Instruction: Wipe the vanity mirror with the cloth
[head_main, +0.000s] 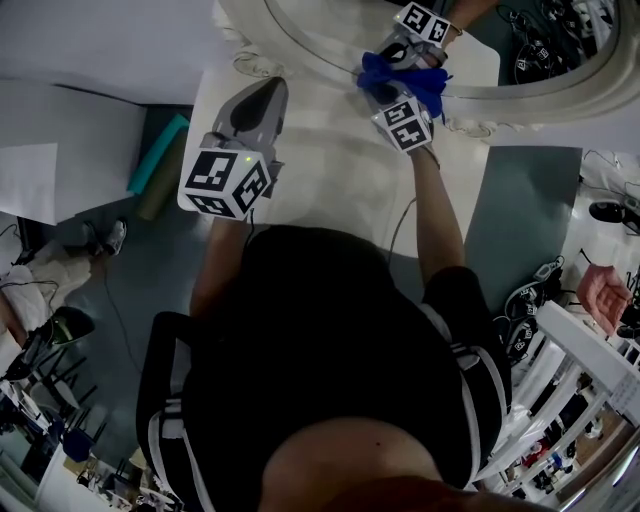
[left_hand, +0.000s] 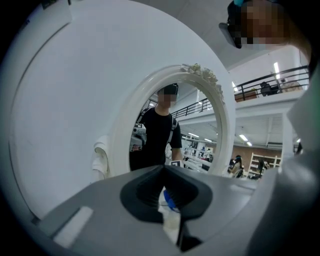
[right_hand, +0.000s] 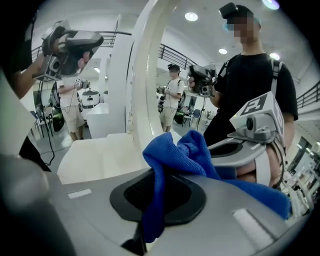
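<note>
The blue microfibre cloth (right_hand: 180, 152), seemingly soft and light, is pinched by one fold in the right gripper (right_hand: 149, 202) near the fragile white-framed oval mirror (right_hand: 145, 85); the left gripper (left_hand: 167, 197) is closed and empty.

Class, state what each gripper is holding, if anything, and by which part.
The right gripper pinches the blue cloth by a bunched fold; the left gripper is shut on nothing.

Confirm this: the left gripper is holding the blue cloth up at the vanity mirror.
Wrong gripper. The right gripper is shut on the blue cloth at the vanity mirror; the right gripper view shows the cloth pinched between its jaws. The left gripper is shut on nothing.
</note>
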